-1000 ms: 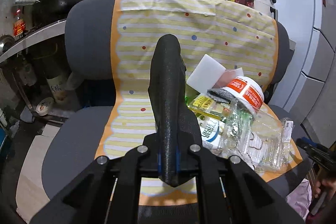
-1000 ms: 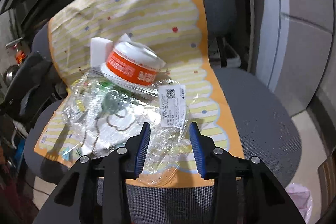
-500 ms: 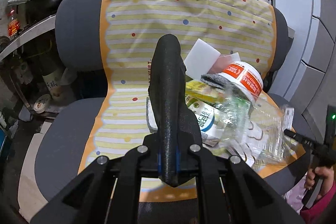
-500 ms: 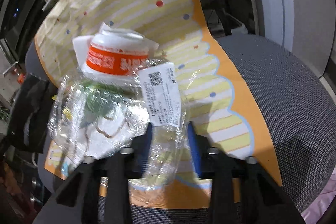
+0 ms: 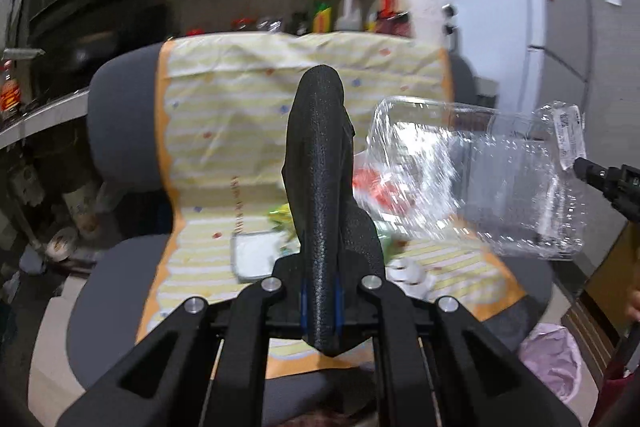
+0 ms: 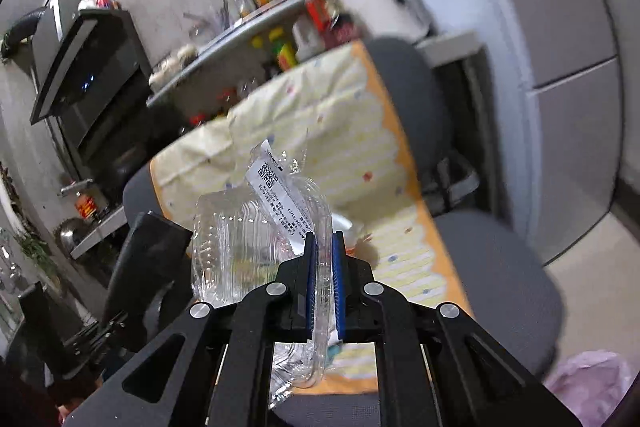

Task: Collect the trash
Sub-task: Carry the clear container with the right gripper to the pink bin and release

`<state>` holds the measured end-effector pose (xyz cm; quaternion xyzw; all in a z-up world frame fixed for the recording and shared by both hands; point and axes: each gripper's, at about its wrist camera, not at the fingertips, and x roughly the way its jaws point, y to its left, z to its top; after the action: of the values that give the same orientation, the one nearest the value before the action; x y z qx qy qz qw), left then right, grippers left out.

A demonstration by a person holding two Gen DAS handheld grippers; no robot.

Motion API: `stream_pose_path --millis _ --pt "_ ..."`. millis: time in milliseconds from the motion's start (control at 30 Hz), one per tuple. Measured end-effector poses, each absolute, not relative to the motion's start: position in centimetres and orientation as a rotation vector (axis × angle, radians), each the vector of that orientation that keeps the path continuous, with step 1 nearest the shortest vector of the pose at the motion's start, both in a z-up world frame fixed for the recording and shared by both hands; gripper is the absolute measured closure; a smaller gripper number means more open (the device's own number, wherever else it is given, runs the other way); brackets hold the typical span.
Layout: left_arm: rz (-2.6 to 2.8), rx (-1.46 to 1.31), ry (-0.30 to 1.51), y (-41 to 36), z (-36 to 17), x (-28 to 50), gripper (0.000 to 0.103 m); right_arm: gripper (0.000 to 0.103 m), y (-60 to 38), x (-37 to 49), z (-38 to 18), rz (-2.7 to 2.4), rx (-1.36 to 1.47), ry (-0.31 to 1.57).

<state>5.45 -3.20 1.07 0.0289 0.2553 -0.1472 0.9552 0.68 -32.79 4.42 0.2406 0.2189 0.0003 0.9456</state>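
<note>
Over on the left, the left tongs (image 5: 320, 307) are clenched on a black bag (image 5: 320, 163), held above the chair (image 5: 116, 115). On its yellow striped cloth (image 5: 224, 131) a white tray (image 5: 254, 257) and blurred scraps still lie, so I'd say collecting has barely begun. To the right, the right tongs (image 6: 323, 283) are grasping the clear plastic container (image 6: 256, 247), lifted off the seat. A pink bag (image 6: 588, 383) sits on the floor, far right.
</note>
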Motion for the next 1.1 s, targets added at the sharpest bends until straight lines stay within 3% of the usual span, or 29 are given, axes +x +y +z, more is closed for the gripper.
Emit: stream_pose_path --millis 300,533,800,833,867,900,1100 --pt "-0.573 0.089 0.531 -12.2 -0.6 2.2 0.097 0.093 -39.3 -11.6 3.3 -0.385 0.405 0.488" --pt "-0.778 0.156 0.559 -19.5 -2.9 -0.7 0.097 0.090 -44.2 -17.6 -2.0 -0.650 0.432 0.614" --pt "-0.859 0.219 0.617 -23.4 -5.3 -1.7 0.097 0.087 -47.6 -18.5 -9.5 -0.719 0.495 0.737" --pt "-0.859 0.221 0.624 -23.6 -5.6 -1.6 0.097 0.080 -47.8 -18.2 -10.3 -0.718 0.509 0.754" --pt "-0.859 0.221 0.634 -23.7 -5.9 -1.4 0.097 0.064 -48.0 -17.9 -10.9 -0.722 0.518 0.768" --pt "-0.860 0.219 0.641 -23.7 -6.0 -1.2 0.097 0.058 -48.1 -17.9 -11.4 -0.724 0.525 0.775" --pt "-0.920 0.226 0.631 -24.6 -6.2 -2.3 0.097 0.056 -47.0 -18.6 -8.8 -0.721 0.505 0.699"
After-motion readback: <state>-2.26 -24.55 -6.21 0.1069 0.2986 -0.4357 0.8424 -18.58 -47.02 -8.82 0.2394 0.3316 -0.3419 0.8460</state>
